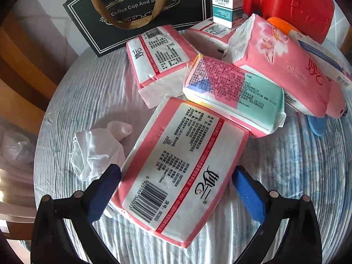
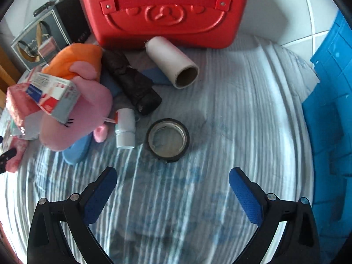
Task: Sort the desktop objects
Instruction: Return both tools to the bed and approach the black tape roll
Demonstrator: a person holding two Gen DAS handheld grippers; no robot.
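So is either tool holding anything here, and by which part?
Neither is. The left tool is open, straddling the near end of a pink tissue pack without visibly clamping it. The right tool is open over bare cloth.

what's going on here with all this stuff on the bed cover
A person is sorting clutter with a gripper in each hand. The left gripper is open around a pink tissue pack, its fingers on either side but not visibly squeezing. The right gripper is open and empty, facing a roll of black tape. More tissue packs, a plush toy and a red case lie beyond.
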